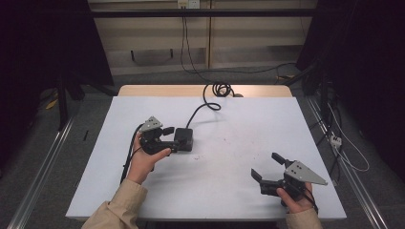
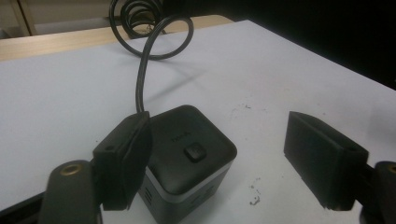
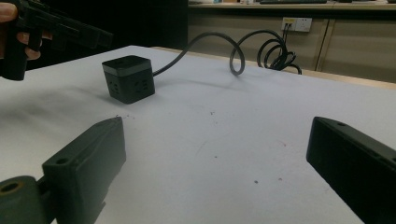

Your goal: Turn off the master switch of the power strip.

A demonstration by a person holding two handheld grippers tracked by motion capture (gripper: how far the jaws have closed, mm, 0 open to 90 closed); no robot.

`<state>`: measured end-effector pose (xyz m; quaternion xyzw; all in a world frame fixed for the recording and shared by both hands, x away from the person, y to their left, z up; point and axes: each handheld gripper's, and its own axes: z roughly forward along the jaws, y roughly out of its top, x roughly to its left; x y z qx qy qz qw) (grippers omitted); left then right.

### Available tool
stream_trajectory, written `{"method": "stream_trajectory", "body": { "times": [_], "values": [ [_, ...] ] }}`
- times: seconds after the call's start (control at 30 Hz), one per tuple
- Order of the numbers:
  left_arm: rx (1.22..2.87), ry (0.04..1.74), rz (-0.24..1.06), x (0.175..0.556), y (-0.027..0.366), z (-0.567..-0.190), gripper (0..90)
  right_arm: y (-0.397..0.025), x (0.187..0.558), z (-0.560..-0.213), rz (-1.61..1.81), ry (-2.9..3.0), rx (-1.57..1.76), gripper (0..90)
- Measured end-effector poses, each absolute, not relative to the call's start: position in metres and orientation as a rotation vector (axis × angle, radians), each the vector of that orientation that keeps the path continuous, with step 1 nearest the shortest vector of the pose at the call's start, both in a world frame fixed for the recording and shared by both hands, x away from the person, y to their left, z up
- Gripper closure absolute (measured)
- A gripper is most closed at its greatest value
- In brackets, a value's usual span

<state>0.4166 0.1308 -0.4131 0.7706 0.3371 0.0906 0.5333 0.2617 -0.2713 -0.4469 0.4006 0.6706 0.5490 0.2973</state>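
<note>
Button on the socket cube (image 2: 187, 154) shows from the left gripper (image 2: 224, 163); both jaws released.

One counter (image 1: 239, 191), covered by one white sheet. On it stands one black power cube (image 1: 184, 139), with one push button (image 2: 194, 152) on its top and one black cord (image 1: 204, 106) running off it toward the far edge, where it curls into one coil (image 1: 218, 88). Two hand-held grippers are over the counter: one left hand-held gripper (image 1: 168, 139) and one right hand-held gripper (image 1: 266, 166), each with two black jaws. Two hands hold them, one apiece. One wall socket plate (image 3: 293, 24) sits on the far wall.
</note>
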Motion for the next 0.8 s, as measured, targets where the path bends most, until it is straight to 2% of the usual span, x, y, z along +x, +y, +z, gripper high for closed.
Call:
{"method": "stream_trajectory", "body": {
  "times": [0.33,0.8],
  "values": [
    [1.844,0.785,0.191,0.412,0.134,-0.412,15.6,-0.271,0.262,-0.447,1.46,1.784,1.064,4.4],
    [1.838,0.782,0.185,0.406,0.143,-0.412,12.6,-0.272,0.261,-0.446,1.463,1.779,1.066,4.4]
  ]
}}
